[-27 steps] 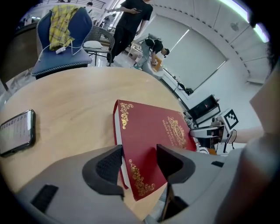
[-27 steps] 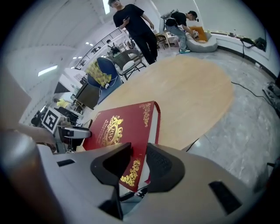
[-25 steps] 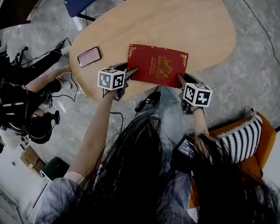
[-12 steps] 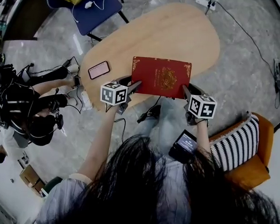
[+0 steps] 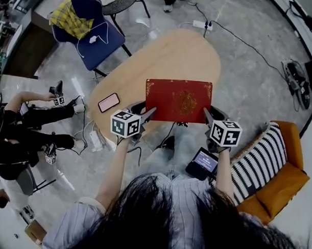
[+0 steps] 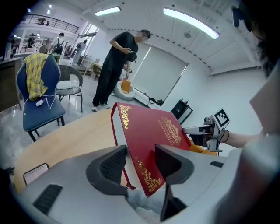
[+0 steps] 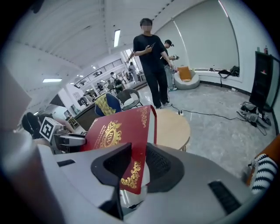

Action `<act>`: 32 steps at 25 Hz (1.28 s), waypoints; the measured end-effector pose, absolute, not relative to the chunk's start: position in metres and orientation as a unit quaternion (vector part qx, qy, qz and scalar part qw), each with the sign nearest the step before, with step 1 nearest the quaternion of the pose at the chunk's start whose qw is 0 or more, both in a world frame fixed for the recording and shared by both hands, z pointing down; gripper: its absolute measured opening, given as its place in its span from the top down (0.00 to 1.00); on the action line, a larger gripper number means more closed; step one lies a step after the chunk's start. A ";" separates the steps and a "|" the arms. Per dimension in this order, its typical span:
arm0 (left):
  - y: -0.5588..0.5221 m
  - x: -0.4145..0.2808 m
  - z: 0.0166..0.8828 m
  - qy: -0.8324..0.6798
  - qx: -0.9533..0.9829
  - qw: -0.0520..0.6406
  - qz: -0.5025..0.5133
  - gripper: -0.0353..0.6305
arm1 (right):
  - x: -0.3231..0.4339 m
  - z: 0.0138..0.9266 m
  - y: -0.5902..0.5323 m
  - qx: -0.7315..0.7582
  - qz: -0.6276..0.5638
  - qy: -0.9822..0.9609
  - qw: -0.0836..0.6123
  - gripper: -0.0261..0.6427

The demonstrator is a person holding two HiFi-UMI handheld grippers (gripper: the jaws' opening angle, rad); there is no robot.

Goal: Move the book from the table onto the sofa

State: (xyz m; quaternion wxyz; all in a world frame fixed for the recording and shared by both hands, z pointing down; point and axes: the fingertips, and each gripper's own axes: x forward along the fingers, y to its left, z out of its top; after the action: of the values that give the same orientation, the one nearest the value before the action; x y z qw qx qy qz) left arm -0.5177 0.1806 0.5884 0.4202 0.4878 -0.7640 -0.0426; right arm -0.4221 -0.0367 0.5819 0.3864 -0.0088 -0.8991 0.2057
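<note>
The person is holding the red book [image 5: 178, 100] up in the air over the near edge of the oval wooden tabletop [image 5: 168, 60], its gold-printed cover facing up. The left claw [image 5: 146, 115] is pinching the book's near left corner; its jaws have just been closing, with the corner between them. The right claw [image 5: 208, 115] is pinching the near right corner, one pad lying on the cover and the other underneath.

A phone [image 5: 109, 102] is lying on the tabletop just left of the book, near the left claw. The orange sofa [image 5: 281, 187] is sitting at the near right with a striped cushion [image 5: 257, 163] leaning on it; the right claw and its arm are hanging between the book and that sofa. A blue chair [image 5: 93, 22] draped with a yellow checked cloth [image 5: 70, 19] is standing at the far left. A person [image 5: 22, 137] is sitting on the floor at the left, and cables [image 5: 250, 48] are trailing across the floor beyond the tabletop. Another person in black [image 6: 114, 65] is standing on the far side.
</note>
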 end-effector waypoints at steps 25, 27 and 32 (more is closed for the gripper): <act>0.060 -0.373 0.524 -0.611 0.713 0.342 0.033 0.64 | -0.176 0.514 -0.074 0.260 0.271 -0.878 0.298 0.79; 0.041 -0.353 0.524 -0.586 0.734 0.340 0.047 0.64 | -0.145 0.515 -0.077 0.291 0.283 -0.868 0.287 0.79; -0.006 -0.281 0.525 -0.530 0.776 0.331 0.083 0.64 | -0.058 0.520 -0.090 0.356 0.311 -0.841 0.264 0.79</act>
State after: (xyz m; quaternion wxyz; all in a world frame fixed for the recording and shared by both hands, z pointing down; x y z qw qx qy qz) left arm -0.2810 -0.0061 0.5249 0.3307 0.7763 -0.5302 0.0825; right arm -0.0578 -0.0897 0.5203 0.2637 0.3558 -0.8409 0.3110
